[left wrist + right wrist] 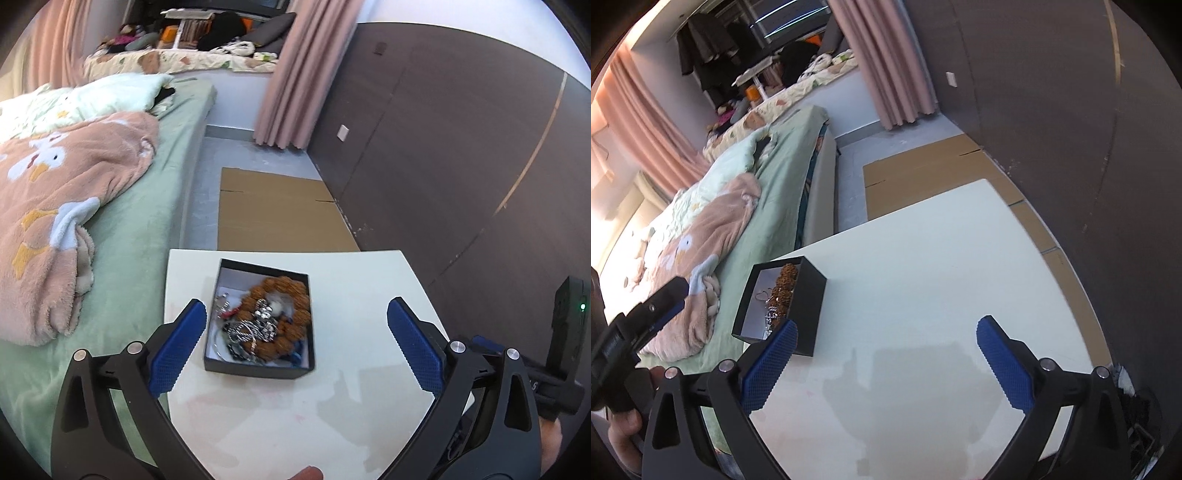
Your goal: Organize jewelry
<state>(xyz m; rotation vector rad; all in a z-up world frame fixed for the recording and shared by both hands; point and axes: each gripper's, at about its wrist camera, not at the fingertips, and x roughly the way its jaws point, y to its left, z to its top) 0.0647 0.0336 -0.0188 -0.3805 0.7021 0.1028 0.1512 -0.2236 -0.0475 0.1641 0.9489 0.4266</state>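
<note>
- The left gripper (pixel 295 317) is nearest the lens, its 2 blue pads spread wide above the white table (pixel 362 295), gripping nothing.
- The black box (pixel 258 369) sits on the table near the bed-side edge, holding the jewelry (pixel 273 325): brown beads and tangled silver pieces, somewhat blurred.
- The right gripper (pixel 886 332) is likewise wide open and empty, over bare tabletop just right of the box.
- The green bed (pixel 147 221) lies beside the table.
</note>
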